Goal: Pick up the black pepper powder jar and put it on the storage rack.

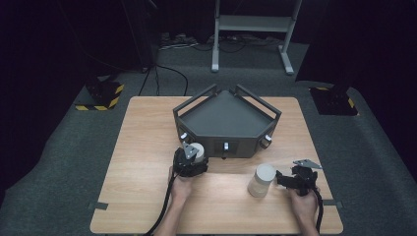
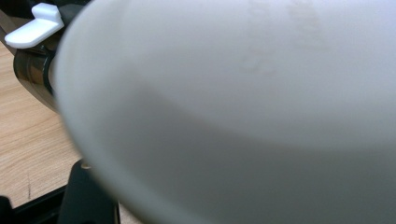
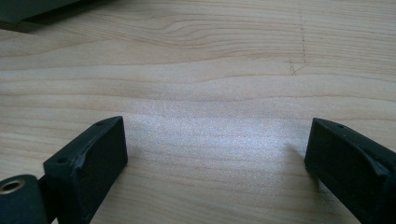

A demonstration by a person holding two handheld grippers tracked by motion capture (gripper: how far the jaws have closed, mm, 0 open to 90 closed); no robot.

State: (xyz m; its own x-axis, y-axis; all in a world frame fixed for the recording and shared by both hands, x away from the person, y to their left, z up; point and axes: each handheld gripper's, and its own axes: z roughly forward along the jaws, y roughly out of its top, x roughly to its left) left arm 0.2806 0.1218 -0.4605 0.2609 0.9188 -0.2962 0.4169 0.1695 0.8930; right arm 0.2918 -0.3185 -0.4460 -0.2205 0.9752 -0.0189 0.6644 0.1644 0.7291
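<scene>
The left gripper (image 1: 193, 158) is clamped on a white cup (image 2: 243, 112) just in front of the grey tray (image 1: 223, 118); the right gripper (image 3: 215, 163) stands wide with nothing between its jaws, beside a second white cup (image 1: 261, 180) nearer the person than the tray

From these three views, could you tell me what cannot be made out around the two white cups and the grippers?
- Left gripper jaws: in the high view its body and grey plate cover them; in the left gripper view the blurred white cup hides them.
- Cup contents: not visible in either cup; the second cup is too small in the high view.
- Knobs on the grey tray front: too small to read.
- Right gripper: jaws apart over bare table, cut off by the bottom edge.
</scene>
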